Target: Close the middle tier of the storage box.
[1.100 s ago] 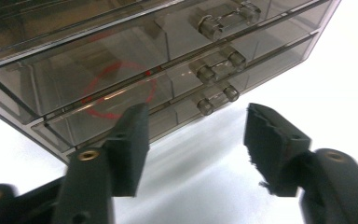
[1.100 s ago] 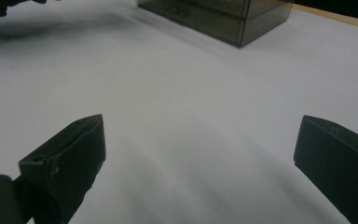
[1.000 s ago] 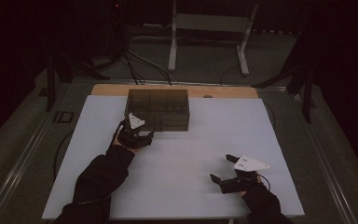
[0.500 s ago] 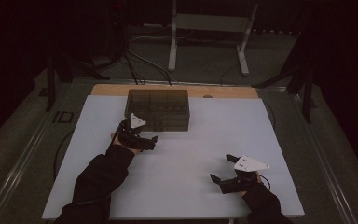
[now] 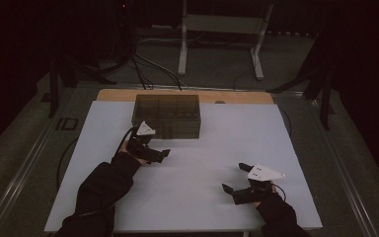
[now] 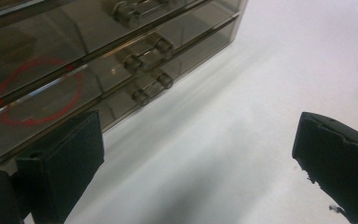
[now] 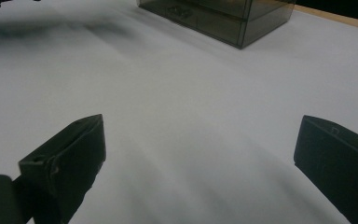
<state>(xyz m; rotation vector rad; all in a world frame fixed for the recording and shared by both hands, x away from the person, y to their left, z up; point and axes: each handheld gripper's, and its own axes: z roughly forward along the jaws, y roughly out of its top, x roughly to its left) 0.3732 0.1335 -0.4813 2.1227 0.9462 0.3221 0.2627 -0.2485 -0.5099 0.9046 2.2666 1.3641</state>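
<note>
A smoky see-through drawer box point(image 5: 167, 114) stands at the back middle of the white tabletop point(image 5: 227, 143). In the left gripper view its drawer fronts point(image 6: 74, 56) with small round knobs point(image 6: 147, 88) are close, and a red ring point(image 6: 37, 91) shows through one drawer. My left gripper point(image 5: 158, 147) sits just in front of the box's left part; its jaws have just been opening and stand open point(image 6: 196, 135) with nothing between them. My right gripper point(image 5: 233, 177) rests open near the front right, over bare tabletop point(image 7: 200, 126), with the box point(image 7: 223, 18) far ahead.
A strip of wooden table edge point(image 5: 187, 96) shows behind the white top. Beyond it a white metal stand point(image 5: 217, 29) and dark cables point(image 5: 138, 64) lie on the dim floor. A cable point(image 5: 64, 158) runs off the table's left side.
The left gripper's jaws have spread wider in front of the drawer box. Both hands have stayed where they were.
</note>
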